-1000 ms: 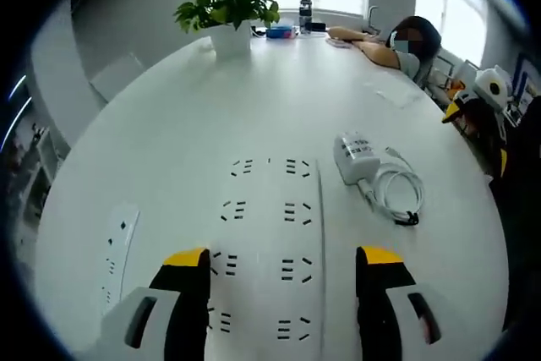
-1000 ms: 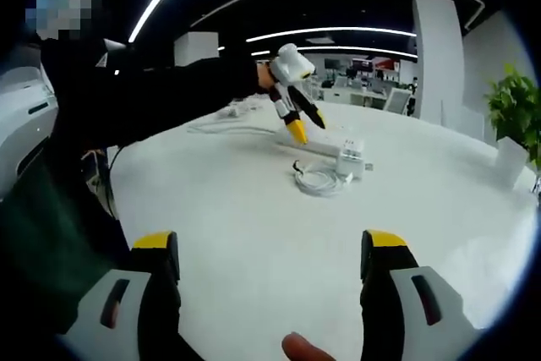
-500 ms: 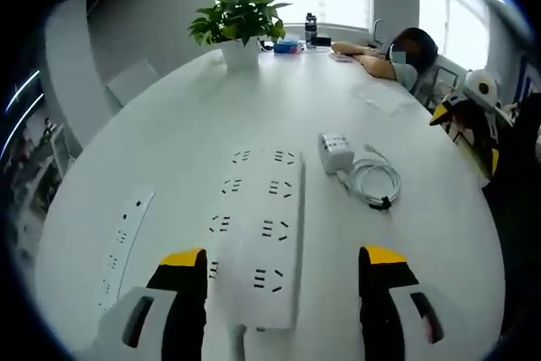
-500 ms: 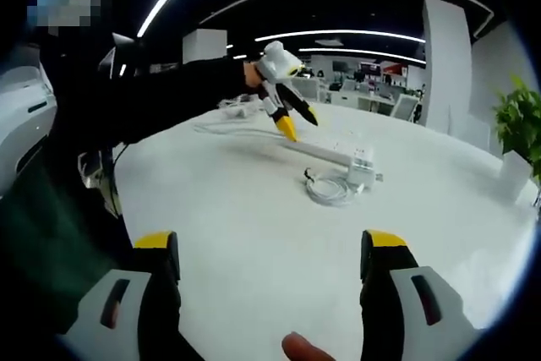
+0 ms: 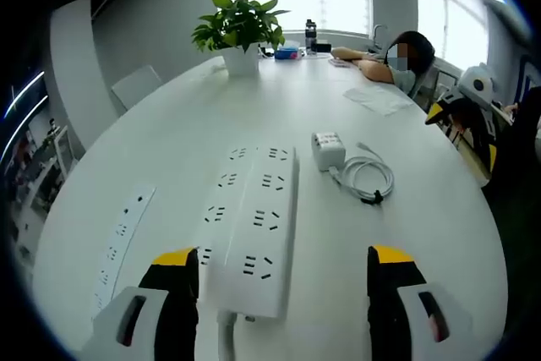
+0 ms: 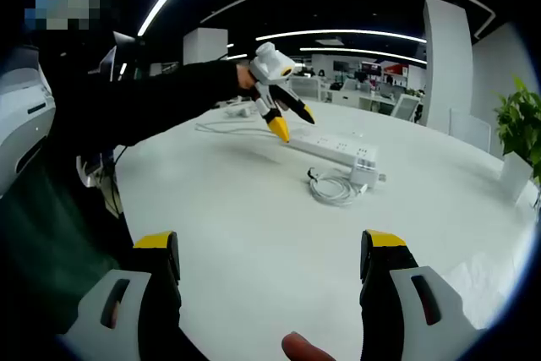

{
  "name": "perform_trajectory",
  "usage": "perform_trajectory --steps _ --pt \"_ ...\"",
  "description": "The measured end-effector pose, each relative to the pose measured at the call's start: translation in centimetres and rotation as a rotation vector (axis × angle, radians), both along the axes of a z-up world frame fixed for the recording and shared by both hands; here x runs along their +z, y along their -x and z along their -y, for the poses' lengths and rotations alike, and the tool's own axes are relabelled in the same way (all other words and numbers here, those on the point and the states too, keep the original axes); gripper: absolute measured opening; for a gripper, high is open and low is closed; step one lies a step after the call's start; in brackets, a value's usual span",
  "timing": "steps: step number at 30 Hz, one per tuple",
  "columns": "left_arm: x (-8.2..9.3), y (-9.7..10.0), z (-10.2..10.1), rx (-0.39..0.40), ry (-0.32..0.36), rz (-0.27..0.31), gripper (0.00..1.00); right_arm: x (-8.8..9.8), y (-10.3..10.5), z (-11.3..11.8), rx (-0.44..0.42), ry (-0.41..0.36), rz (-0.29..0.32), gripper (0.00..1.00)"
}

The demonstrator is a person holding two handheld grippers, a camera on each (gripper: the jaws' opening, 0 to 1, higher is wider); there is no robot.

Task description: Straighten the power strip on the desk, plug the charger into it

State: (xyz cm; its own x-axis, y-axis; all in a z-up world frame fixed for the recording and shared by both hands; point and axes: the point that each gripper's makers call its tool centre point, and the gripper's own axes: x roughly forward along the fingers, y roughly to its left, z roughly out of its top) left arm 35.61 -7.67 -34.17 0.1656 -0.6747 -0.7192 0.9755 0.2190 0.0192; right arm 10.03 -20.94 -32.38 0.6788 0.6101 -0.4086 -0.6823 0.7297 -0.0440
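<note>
Two yellow-tipped jaws of the left gripper (image 5: 276, 264) stand wide apart at the bottom of the left gripper view with nothing clamped between them, and they hover above the near end of a broad white power strip (image 5: 249, 226) that lies flat on the white oval desk (image 5: 169, 141), its cable end toward the gripper and its rows of sockets running away from it. Just beyond the strip's far right corner lies the white charger (image 5: 327, 149), a small block with its white cable (image 5: 368, 179) coiled in a loose loop beside it, near the strip but not touching it. Well to the strip's left, toward the desk's left edge, lies a second, slim white power strip (image 5: 118, 243). At the far end of the desk stands a potted plant (image 5: 239, 27) in a white pot, with a dark bottle (image 5: 310, 33) near it, and a person (image 5: 397, 52) leans on the desk's far right edge. In the right gripper view, the right gripper (image 6: 272, 259) likewise holds its jaws well apart and empty, low over a bare stretch of desk near its edge; farther off, the left gripper, held at the end of a dark sleeve (image 6: 144, 107), hangs above one end of the power strip, its jaws visibly spread, with the charger and its coiled cable lying just on the nearer side of the strip.
</note>
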Motion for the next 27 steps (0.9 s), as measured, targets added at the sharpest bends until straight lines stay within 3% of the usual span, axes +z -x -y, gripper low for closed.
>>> perform_trajectory --steps 3,7,27 --pt "0.0 0.1 -0.1 0.001 0.004 -0.003 0.84 0.0 0.0 0.0 0.000 0.001 0.001 0.88" --pt "0.3 0.0 -0.2 0.020 0.043 0.017 0.99 -0.3 -0.1 -0.2 0.002 0.001 -0.003 0.88" --pt "1.2 0.7 -3.1 0.093 0.087 0.030 0.99 -0.4 -0.4 -1.6 0.033 0.004 -0.004 0.88"
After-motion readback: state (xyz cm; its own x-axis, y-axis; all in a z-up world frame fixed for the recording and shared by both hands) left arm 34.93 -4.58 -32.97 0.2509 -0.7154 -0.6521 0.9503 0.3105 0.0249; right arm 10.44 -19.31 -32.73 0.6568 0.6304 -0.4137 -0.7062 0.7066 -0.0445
